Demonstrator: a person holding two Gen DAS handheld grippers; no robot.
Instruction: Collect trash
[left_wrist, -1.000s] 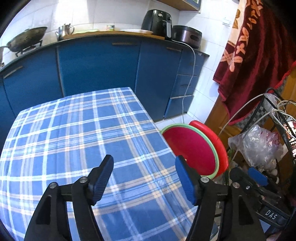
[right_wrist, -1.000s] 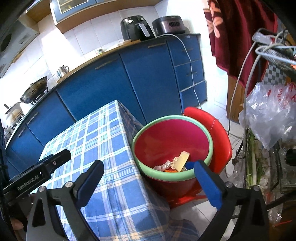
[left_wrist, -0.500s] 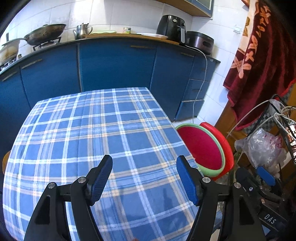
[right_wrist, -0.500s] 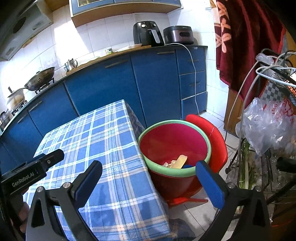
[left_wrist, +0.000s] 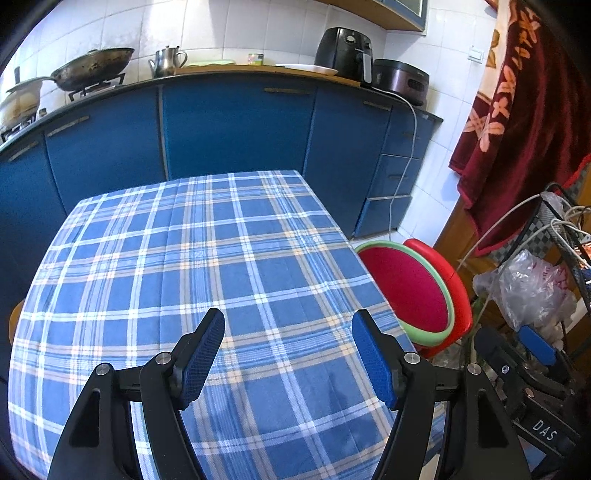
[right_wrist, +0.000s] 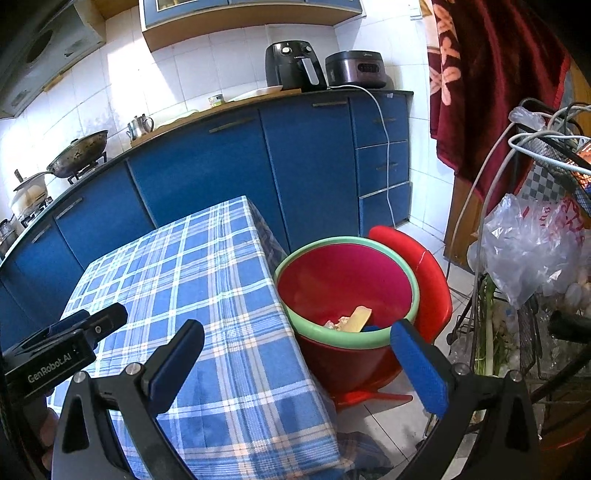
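A red bucket with a green rim (right_wrist: 413, 280) stands on a red plastic chair (right_wrist: 430, 273) against the table's right side. Inside it lie a yellowish scrap (right_wrist: 358, 318) and some crumpled paper (right_wrist: 334, 324). My right gripper (right_wrist: 297, 330) is open in front of the bucket, nothing between its pads. My left gripper (left_wrist: 288, 321) hangs open over the blue plaid tablecloth (left_wrist: 177, 258), with only cloth beneath it. The bucket (left_wrist: 406, 288) sits to its right, its contents hidden in the left wrist view. One of the left gripper's fingers (right_wrist: 107, 319) shows at the left of the right wrist view.
Blue kitchen cabinets (left_wrist: 229, 125) run behind the table, with a wok (left_wrist: 92, 70), kettle, air fryer (right_wrist: 291, 66) and cooker on the counter. A wire rack with plastic bags (right_wrist: 532, 243) and cables stands right of the bucket. A dark red towel (left_wrist: 509, 110) hangs above.
Both views have swung: the table now fills the middle of the left wrist view and the bucket sits further right. The right wrist view has rolled more level. Both grippers stay open.
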